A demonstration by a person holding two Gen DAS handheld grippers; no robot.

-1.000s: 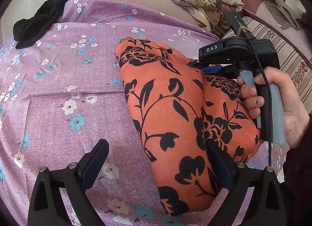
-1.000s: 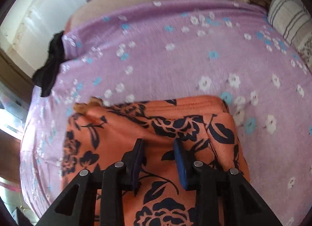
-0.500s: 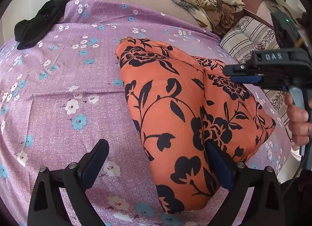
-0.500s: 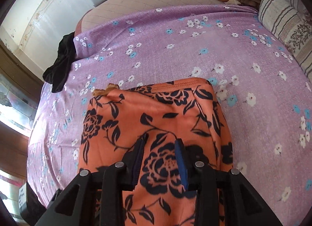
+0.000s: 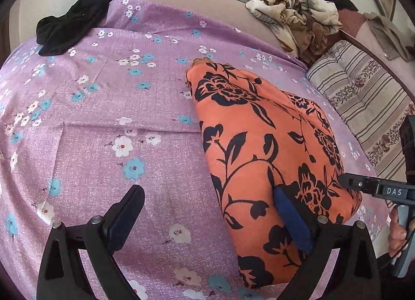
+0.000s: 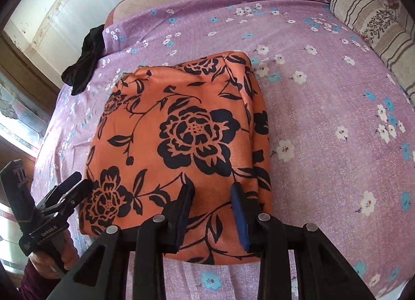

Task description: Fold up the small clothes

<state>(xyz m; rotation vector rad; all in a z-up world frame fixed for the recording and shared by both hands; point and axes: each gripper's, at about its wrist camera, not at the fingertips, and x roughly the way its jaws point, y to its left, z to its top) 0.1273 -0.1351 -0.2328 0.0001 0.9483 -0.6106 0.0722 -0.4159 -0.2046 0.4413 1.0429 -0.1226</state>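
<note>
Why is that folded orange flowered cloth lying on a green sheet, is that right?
Not green. The folded orange flowered cloth lies on a purple sheet printed with small white and blue flowers, as the right wrist view shows plainly. The rest is right.

Bright, even daylight, strongest from the window at left of the right wrist view, blown out to white glare. Soft shadows only. Sharp focus mid-frame; heavy fisheye bending and dark vignetted corners at the edges.
</note>
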